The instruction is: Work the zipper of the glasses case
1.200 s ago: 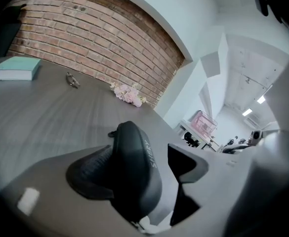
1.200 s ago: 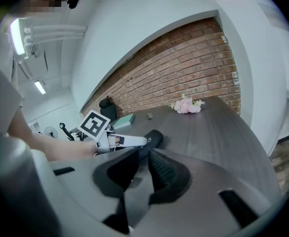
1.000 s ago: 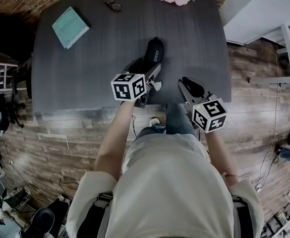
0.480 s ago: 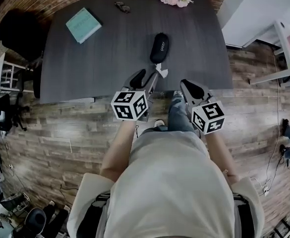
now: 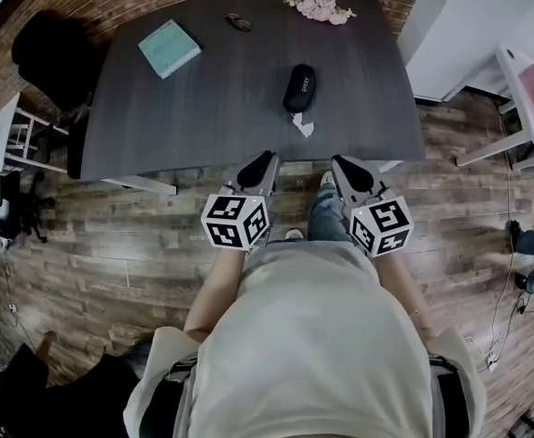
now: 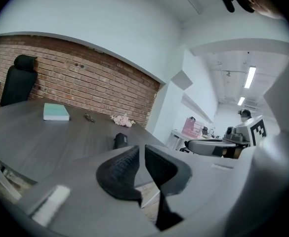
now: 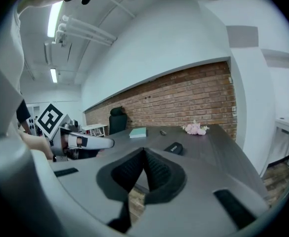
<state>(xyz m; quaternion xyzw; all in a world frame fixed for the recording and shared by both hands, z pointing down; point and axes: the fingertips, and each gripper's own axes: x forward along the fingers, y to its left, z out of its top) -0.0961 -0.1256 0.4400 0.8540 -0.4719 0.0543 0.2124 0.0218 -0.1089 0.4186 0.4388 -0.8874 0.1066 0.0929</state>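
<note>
The black glasses case [image 5: 298,87] lies on the dark table [image 5: 203,108], with a small white scrap [image 5: 303,128] just in front of it. Both grippers hang in front of the table's near edge, well short of the case. My left gripper [image 5: 259,167] has just been closing; a thin slit stays between its fingertips [image 6: 140,149] and nothing is in it. The case [image 6: 120,140] shows beyond those tips. My right gripper [image 5: 350,172] is shut and empty, its tips [image 7: 144,152] touching, with the case [image 7: 173,148] far ahead.
A teal book [image 5: 169,47], dark eyeglasses [image 5: 238,22] and pink flowers [image 5: 320,7] sit at the table's far side. A black chair [image 5: 47,62] stands at the left end. White furniture [image 5: 522,89] is to the right. The floor is wood planks.
Both grippers drew back from the case toward the person, past the table's near edge. The left jaws went from wide apart to nearly together. The white scrap stays by the case.
</note>
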